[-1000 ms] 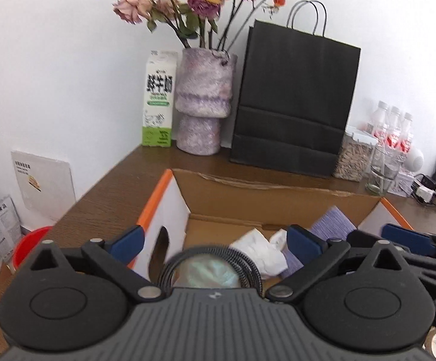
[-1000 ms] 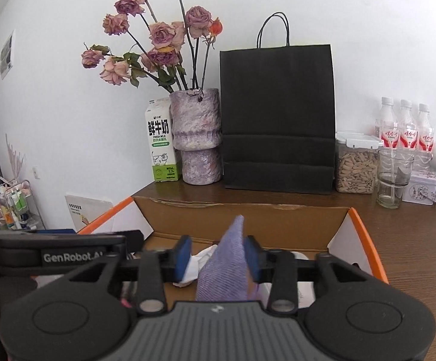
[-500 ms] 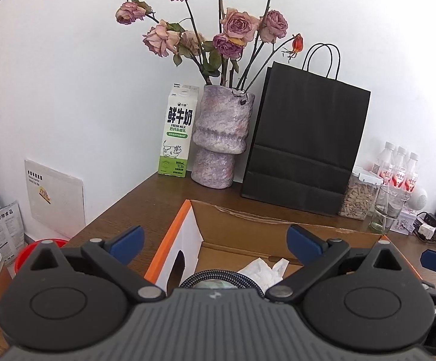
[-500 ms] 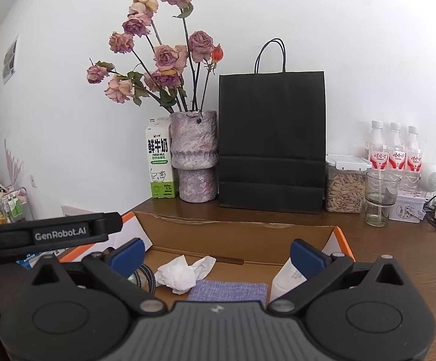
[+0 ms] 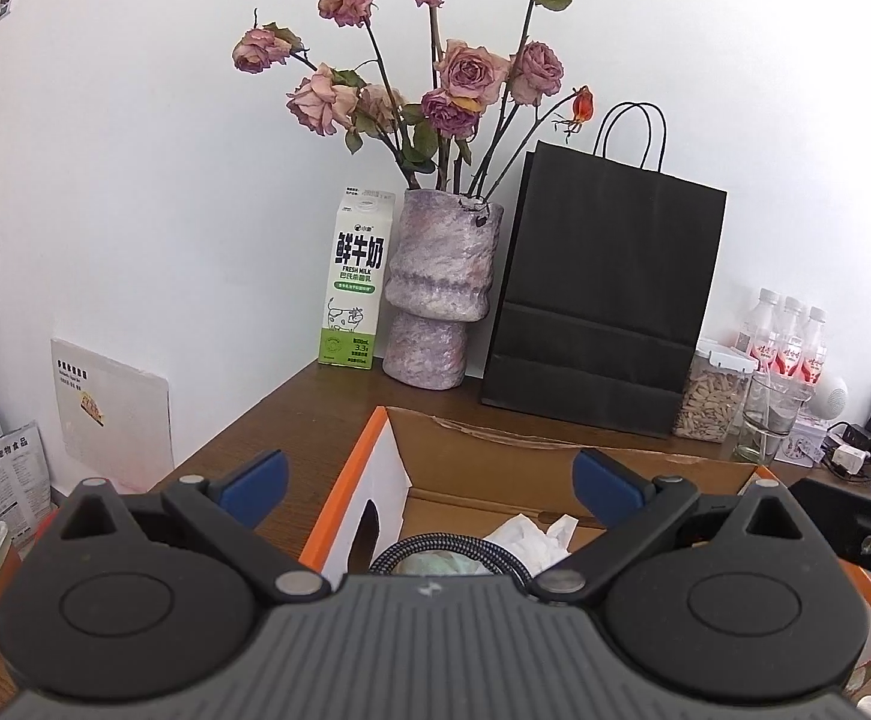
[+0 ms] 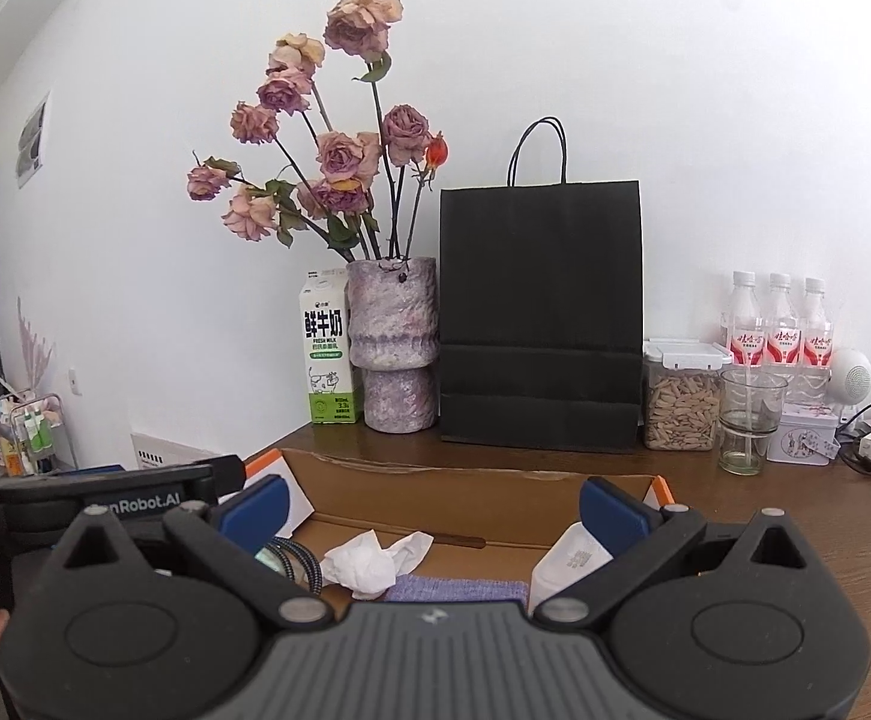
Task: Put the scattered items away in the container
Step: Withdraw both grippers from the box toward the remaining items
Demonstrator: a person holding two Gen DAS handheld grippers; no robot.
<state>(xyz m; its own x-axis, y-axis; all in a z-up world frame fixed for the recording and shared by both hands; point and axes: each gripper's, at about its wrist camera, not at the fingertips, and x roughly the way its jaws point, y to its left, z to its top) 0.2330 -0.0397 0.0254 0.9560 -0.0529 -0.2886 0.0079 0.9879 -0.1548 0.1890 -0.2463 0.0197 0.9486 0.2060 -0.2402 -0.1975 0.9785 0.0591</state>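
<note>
Dark brown wooden tabletop (image 5: 315,414) fills the left wrist view, set against a white wall. On it stands the open cardboard box with orange-edged flaps (image 5: 375,480). The left gripper (image 5: 429,474) hangs over the box's near edge, its blue-padded jaws wide apart with nothing between them. Inside the box lie a crumpled white tissue (image 5: 531,534) and a coiled braided cable (image 5: 435,546). Behind stand a green-and-white milk carton (image 5: 354,288), a mottled purple vase of dried roses (image 5: 441,294) and a black paper bag (image 5: 603,300).

From the right wrist view, the right gripper (image 6: 432,507) likewise has its jaws spread, empty, above the box (image 6: 465,480). A flat purple woven cloth (image 6: 459,589) lies on the box floor beside the tissue (image 6: 369,561) and a white packet (image 6: 567,564).
</note>
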